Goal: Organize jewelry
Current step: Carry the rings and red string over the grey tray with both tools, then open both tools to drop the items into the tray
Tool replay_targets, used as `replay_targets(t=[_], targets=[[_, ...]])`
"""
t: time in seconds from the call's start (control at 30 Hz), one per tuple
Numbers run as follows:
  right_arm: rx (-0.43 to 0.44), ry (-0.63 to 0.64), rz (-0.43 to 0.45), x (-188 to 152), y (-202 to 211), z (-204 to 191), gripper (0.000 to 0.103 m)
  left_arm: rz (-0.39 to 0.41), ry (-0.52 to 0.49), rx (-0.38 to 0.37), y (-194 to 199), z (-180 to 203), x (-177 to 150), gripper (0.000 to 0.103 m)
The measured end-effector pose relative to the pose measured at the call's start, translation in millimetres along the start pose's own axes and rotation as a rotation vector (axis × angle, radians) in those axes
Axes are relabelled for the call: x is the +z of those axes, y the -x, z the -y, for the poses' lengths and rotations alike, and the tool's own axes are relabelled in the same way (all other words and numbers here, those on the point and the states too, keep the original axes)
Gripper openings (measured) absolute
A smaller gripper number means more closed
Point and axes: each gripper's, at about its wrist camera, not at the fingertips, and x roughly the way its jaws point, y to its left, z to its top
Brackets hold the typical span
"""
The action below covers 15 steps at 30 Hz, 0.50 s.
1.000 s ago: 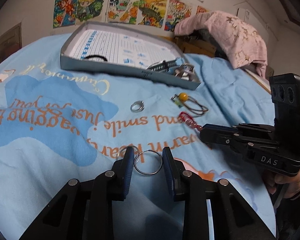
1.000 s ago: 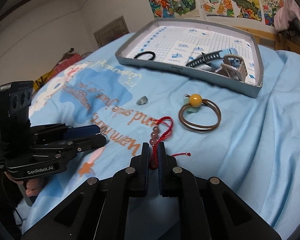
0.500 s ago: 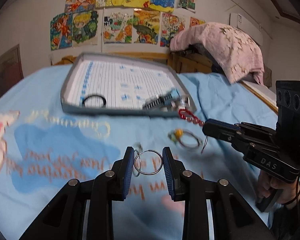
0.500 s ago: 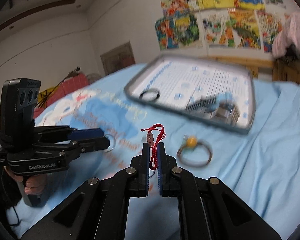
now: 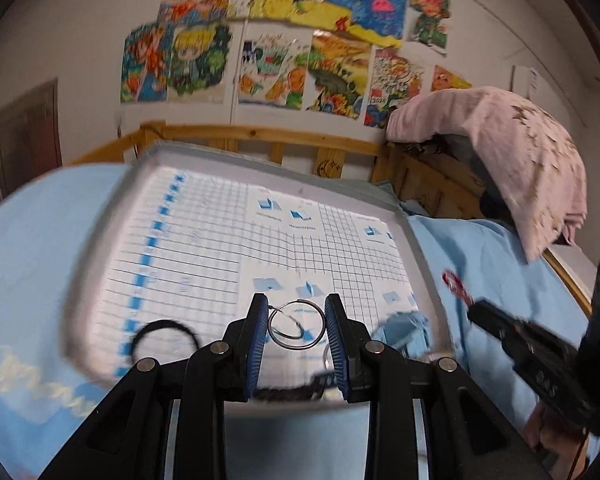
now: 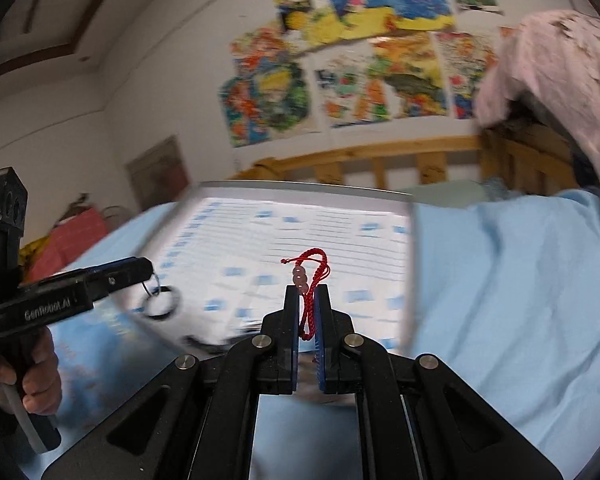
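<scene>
Your left claw [image 5: 296,326] is clamped across a thin silver hoop [image 5: 296,325], the blue pads pressing on its two outer edges, and it hangs over the near part of the grey tray [image 5: 416,240] that lies on the blue bedspread [image 5: 40,240]. Your right claw [image 6: 307,312] is nearly closed, pinching the doubled cord of a red braided bracelet [image 6: 310,268] with pale pink beads; the loop and beads stand up above the pads, also over the tray's printed liner.

Judging by its look, the hoop is light, stiff and slick. Held across its width like this, it could pop out or twist if you squeeze harder or jolt, so keep the pressure even and lower it close to the liner before you let go; otherwise it may roll or bounce. A second small ring seems to dangle beside it in the right wrist view, though blur makes that hard to confirm.

The bracelet is soft and limp, and weighs next to nothing. Your hold on the cord below the beads looks sound; the beads themselves would be slippery. The fibres may snag on the pads when you release.

A black hair tie [image 5: 165,338] and a dark strap near the tray's front edge already lie inside, so aim for bare liner.
</scene>
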Motion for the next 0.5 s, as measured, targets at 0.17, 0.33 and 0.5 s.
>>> replay_targets(t=[0.17, 0.33, 0.5], targets=[[-0.029, -0.041, -0.085, -9.2, -26.4, 15.4, 0.007, -0.051, 0.008, 0.016, -34.3, 8.4, -14.7, 0.028], [-0.048, -0.033, -0.093, -12.8, -27.3, 10.8, 0.007, -0.099, 0.017, 0.036, -46.5, 6.7, -27.5, 0.028], [-0.06, -0.046, -0.102, -17.3, -23.4, 15.8, 0.008, -0.08, 0.072, 0.031, -37.4, -3.4, -28.4, 0.076]])
